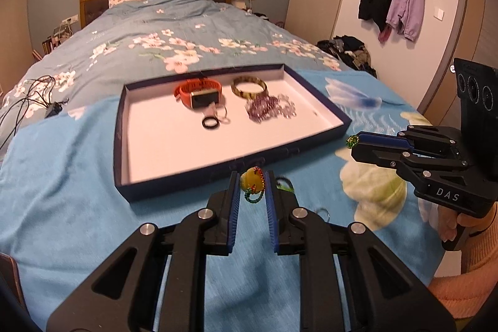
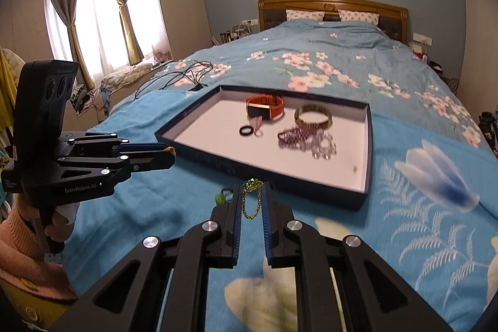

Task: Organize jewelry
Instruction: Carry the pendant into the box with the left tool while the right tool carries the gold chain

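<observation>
Both grippers hang just short of the tray's [image 1: 317, 101] near edge, left gripper [image 1: 252, 182] clamped on a yellow-bead trinket [image 1: 251, 180], right gripper [image 2: 251, 192] on a green-topped chain [image 2: 251, 201]; either dangling piece could snag that edge or slip onto the bedspread [image 1: 77, 192].

Orange watch [image 1: 199, 94], purple beads [image 1: 270, 108], blue floral bedspread [image 1: 62, 176].

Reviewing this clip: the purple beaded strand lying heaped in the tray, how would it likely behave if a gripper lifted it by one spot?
The purple beaded strand lies in a loose heap inside the shallow white-lined tray, so it is probably floppy and would dangle rather than hold shape. Its small glossy beads may slip between the pads. Trailing loops could snag the nearby mottled bangle.
</observation>
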Demonstrator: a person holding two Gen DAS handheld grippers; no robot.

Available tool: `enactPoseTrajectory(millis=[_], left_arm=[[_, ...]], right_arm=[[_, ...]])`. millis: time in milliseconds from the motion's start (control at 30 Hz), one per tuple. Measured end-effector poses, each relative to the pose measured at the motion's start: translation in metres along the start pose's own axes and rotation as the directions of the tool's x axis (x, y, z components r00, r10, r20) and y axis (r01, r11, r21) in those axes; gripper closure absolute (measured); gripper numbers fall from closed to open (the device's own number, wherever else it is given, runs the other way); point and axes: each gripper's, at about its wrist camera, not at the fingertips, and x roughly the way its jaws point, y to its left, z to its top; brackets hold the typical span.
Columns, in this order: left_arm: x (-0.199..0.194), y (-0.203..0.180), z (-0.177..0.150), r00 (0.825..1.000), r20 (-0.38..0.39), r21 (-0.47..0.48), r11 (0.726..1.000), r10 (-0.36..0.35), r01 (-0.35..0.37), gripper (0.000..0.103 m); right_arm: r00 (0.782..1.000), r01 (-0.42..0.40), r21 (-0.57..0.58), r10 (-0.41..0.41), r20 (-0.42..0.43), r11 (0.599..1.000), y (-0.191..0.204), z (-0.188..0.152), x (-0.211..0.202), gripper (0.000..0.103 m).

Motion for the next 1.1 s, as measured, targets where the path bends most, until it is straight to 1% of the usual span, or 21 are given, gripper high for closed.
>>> enactPoseTrajectory(millis=[400, 667, 1100], left_arm=[[-0.003, 0.002, 0.018, 0.999, 0.044, 0.015, 0.999, 0.029, -0.030, 0.087], [0.000, 0.003, 0.026, 0.997, 0.054, 0.023, 0.999, 0.048, -0.049, 0.087], [0.008, 0.007, 0.039, 0.995, 0.068, 0.034, 0.997, 0.068, -0.071, 0.087]], right_arm=[[0.998, 0.003, 0.002, -0.003, 0.057, 1.000, -0.001, 0.022, 0.004, 0.092], [0.998, -0.006, 0.006, 0.006, 0.060, 1.000, -0.004, 0.030, 0.012, 0.092], [0.998, 0.008, 0.015, -0.009, 0.060, 1.000, -0.009, 0.039, 0.024, 0.092]])
